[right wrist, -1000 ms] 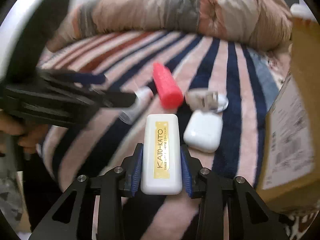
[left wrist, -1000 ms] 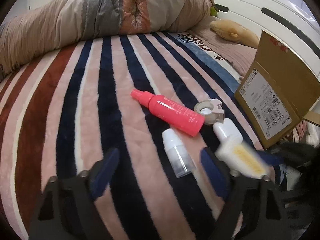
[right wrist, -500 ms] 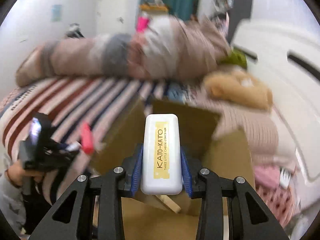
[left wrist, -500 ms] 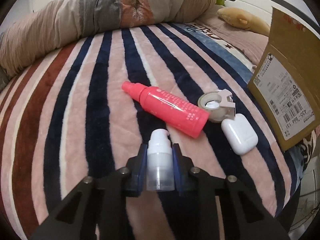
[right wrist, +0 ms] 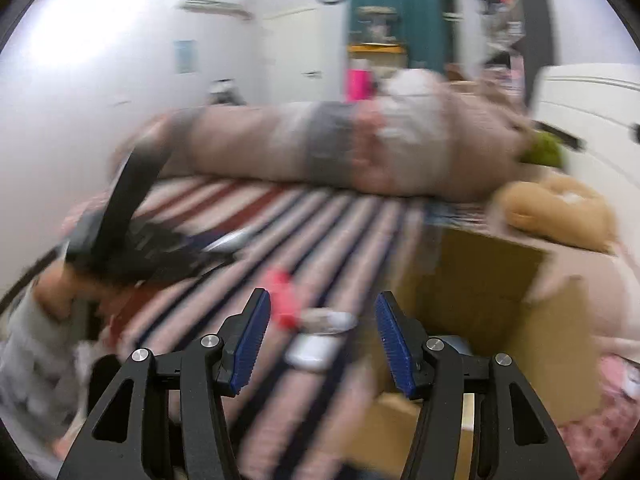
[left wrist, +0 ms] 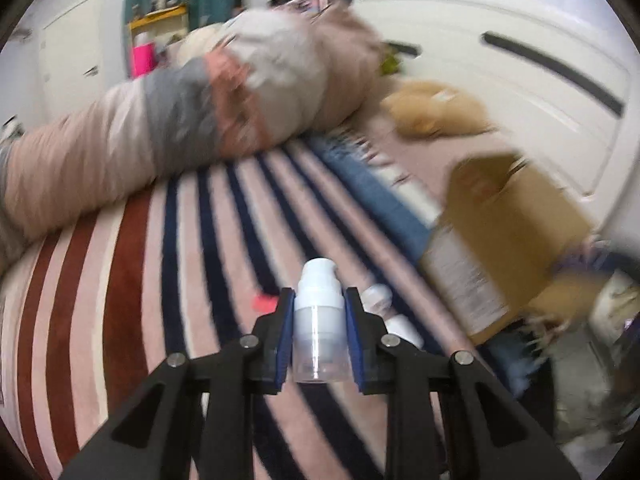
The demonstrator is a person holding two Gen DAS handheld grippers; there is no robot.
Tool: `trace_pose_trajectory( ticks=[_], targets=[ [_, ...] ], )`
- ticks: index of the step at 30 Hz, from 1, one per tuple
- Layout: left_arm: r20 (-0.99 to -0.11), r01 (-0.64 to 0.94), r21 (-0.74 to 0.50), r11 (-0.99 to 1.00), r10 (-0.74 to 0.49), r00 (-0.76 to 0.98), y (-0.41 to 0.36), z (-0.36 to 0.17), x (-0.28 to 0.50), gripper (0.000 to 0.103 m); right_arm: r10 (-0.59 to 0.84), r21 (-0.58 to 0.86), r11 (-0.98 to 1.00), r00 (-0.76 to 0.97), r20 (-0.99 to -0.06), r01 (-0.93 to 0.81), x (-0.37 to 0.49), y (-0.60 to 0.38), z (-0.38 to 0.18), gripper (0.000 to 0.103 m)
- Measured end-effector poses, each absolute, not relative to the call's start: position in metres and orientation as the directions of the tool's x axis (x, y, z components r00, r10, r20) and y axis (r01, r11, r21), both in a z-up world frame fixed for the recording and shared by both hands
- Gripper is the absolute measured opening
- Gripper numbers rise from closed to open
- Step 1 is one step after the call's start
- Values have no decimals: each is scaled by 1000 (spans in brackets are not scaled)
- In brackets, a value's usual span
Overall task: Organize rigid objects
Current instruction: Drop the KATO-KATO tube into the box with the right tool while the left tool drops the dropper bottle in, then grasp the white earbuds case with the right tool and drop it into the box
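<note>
My left gripper [left wrist: 319, 336] is shut on a small clear pump bottle [left wrist: 319, 332] with a white cap and holds it lifted above the striped blanket. My right gripper [right wrist: 322, 340] is open and empty, above the bed beside the open cardboard box [right wrist: 484, 304]. The box also shows at the right in the left wrist view [left wrist: 508, 240]. On the blanket lie a red spray bottle [right wrist: 285, 298], a tape dispenser [right wrist: 330, 320] and a white earbud case [right wrist: 314, 354]. The other hand-held gripper [right wrist: 132, 240] shows at the left in the right wrist view. Both views are blurred by motion.
A rolled duvet [left wrist: 192, 120] lies across the back of the bed. A tan plush toy [right wrist: 560, 208] sits beyond the box. A white headboard [left wrist: 540, 64] stands at the right. A person's hand [right wrist: 56, 292] holds the left gripper.
My left gripper has lifted the pump bottle off the blanket. My right gripper has opened and the white KATO-KATO case it held over the box is gone from its jaws.
</note>
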State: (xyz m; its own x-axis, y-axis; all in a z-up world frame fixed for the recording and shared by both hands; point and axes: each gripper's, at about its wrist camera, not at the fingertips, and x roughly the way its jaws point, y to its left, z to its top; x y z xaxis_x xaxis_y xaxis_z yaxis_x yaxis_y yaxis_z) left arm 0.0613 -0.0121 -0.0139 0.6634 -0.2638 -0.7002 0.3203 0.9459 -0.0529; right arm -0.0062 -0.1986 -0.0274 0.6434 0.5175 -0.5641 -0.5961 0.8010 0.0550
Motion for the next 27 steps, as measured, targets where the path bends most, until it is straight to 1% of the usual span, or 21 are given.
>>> trace_pose_trajectory(
  ticks=[2,4,6,8,12,15,17,19,20,21,22,23,24,27],
  targets=[
    [-688,388,-72,919,-327,647,-27,11,60,22,581,104,749,573,-579,-654,-14,-175,-42,48],
    [-685,451,-79,889,-377,623,-50,28,60,22,589,128,735,535,-605,-665,-18,-155,-64,47],
    [-692,519,-102,849,-436,575,-77,36,60,21,540,140,776,533,-652,-616,-11,-139,-95,47],
    [-706,594,-118,795,-488,513,-112,39,60,22,465,121,834,568,-679,-538,0,-135,-123,47],
    [-760,677,-88,731,-489,429,-175,28,67,22,293,31,918,622,-726,-396,37,-131,-175,48],
    [-801,702,-72,708,-461,382,-207,13,74,22,242,13,937,619,-747,-350,54,-137,-194,51],
    [-822,705,-73,705,-443,358,-218,4,79,22,221,-12,938,622,-751,-348,62,-136,-201,51],
    [-830,706,-72,704,-435,348,-220,-1,82,23,216,-25,936,629,-747,-352,60,-136,-202,48],
    [-831,707,-74,704,-435,346,-220,-2,81,31,224,-21,934,628,-745,-358,61,-135,-202,41],
    [-826,707,-79,703,-443,348,-217,-1,80,44,227,-20,932,626,-746,-362,60,-135,-201,40],
    [-818,708,-82,702,-453,355,-213,1,80,50,226,-25,931,630,-743,-363,58,-135,-200,40],
    [-804,706,-85,703,-466,368,-208,5,77,63,224,-33,930,635,-740,-366,57,-134,-199,40],
    [-795,703,-90,706,-476,376,-203,9,77,67,222,-40,928,639,-736,-370,57,-131,-199,40],
    [-749,680,-133,721,-522,408,-174,24,68,67,253,-20,921,639,-727,-388,57,-132,-195,40]
  ],
)
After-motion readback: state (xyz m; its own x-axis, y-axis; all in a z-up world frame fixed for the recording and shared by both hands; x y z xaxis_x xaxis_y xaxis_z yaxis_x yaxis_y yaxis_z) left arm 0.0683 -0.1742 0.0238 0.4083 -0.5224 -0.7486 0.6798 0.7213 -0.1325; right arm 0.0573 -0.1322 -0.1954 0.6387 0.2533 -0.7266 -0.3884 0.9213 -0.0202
